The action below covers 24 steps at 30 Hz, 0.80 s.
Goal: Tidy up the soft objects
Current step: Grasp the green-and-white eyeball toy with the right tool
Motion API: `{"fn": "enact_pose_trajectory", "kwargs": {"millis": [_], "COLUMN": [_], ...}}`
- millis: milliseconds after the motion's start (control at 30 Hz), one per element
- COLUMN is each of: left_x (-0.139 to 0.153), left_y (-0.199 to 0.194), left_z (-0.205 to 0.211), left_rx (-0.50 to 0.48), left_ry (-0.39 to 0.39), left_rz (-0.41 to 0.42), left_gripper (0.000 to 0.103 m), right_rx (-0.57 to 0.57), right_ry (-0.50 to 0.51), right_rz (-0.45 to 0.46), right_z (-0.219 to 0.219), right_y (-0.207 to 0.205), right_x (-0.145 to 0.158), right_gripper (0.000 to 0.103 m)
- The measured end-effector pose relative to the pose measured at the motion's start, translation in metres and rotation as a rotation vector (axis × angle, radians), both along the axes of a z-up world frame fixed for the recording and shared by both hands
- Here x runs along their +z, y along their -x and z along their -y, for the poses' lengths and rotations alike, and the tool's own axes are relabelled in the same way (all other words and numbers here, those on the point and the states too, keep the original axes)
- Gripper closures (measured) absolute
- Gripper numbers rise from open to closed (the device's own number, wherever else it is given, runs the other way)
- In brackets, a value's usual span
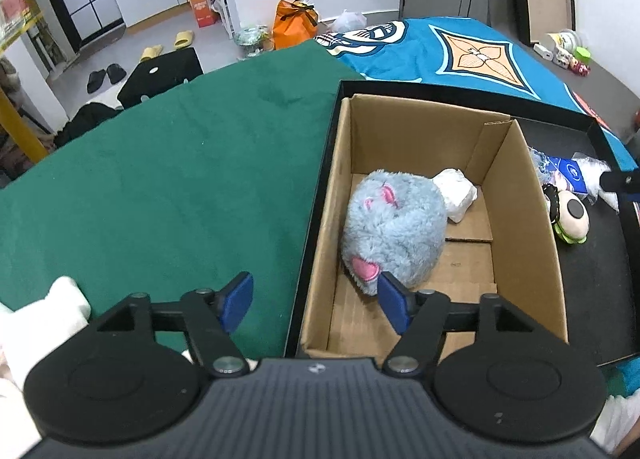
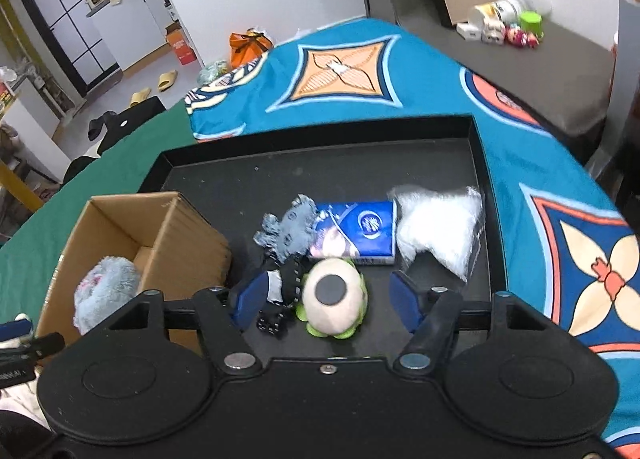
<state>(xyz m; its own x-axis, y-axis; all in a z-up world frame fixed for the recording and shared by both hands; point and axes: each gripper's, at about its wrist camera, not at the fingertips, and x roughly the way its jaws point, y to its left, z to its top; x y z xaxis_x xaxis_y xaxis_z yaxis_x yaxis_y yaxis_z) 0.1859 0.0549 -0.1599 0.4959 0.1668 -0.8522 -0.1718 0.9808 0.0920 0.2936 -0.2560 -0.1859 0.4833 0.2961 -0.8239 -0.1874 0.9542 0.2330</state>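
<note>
Left gripper (image 1: 316, 301) up close, blue pads spread apart and nothing between them; it hangs over the near edge of the cardboard box (image 1: 532, 195), one pad over the green cloth (image 1: 160, 163), the other over the box floor. Just past that pad, inside the box, lies the fluffy grey-blue plush (image 1: 394, 227) with its pink ears, and touching its far side is a white wrapped bundle (image 1: 456, 193) in the box's far corner. The box itself sits in the left end of a shallow black tray (image 1: 592, 271).

Over to the right gripper (image 2: 324, 301): jaws released, spread wide, gripping nothing. Between the pads, on the tray floor, sits a round cream toy (image 2: 334, 299) with a dark spot on top and a green fringe underneath; the pads stand clear of it on both sides. Just left of it, by the left pad, is a black strap with small dark cubes (image 2: 272, 325). Beyond, a ragged grey cloth piece (image 2: 286, 233), then a blue tissue pack (image 2: 360, 233) touching it, then a clear bag of white stuffing (image 2: 438, 225) against the pack's right side. Farther still, the tray's far wall (image 2: 320, 129), and past it the teal patterned blanket (image 2: 520, 163).
</note>
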Motion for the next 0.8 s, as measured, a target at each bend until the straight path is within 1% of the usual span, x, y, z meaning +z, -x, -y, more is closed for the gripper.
{"fn": "enact_pose_trajectory", "kwargs": {"millis": [167,267,333,533,567,600,633,667,733,800], "left_x": [0.0,-0.001,-0.003,-0.008,-0.01,-0.011,-0.013,-0.014,-0.015,-0.014], "left_y": [-0.011,-0.017,-0.022,-0.033,-0.035,-0.036,-0.038,-0.039,-0.04,-0.042], "left_z": [0.012,0.023,0.029,0.039,0.04,0.04,0.041,0.041,0.041,0.041], "left_rx": [-0.009,-0.028,-0.043,-0.041,-0.041,-0.04,-0.038,-0.035,-0.024,-0.009], "left_ry": [-0.062,-0.141,-0.177,-0.207,-0.214,-0.217,-0.219,-0.22,-0.22,-0.218], "left_rz": [-0.015,-0.018,-0.028,-0.06,-0.065,-0.069,-0.076,-0.079,-0.082,-0.082], "left_gripper": [0.032,0.031,0.031,0.031,0.031,0.031,0.031,0.031,0.031,0.03], "right_rx": [-0.025,-0.038,-0.044,-0.041,-0.04,-0.039,-0.039,-0.04,-0.039,-0.043], "right_ry": [-0.051,-0.065,-0.091,-0.126,-0.127,-0.124,-0.126,-0.142,-0.153,-0.148], "right_rz": [-0.058,-0.077,-0.086,-0.123,-0.133,-0.148,-0.164,-0.176,-0.179,-0.171], "right_z": [0.011,0.015,0.017,0.016,0.016,0.016,0.017,0.018,0.02,0.022], "right_y": [-0.009,-0.014,-0.018,-0.028,-0.03,-0.03,-0.031,-0.031,-0.031,-0.029], "right_x": [-0.019,-0.028,-0.033,-0.048,-0.051,-0.055,-0.058,-0.061,-0.059,-0.055], "right_gripper": [0.042,0.042,0.042,0.042,0.045,0.054,0.059,0.066,0.072,0.074]}}
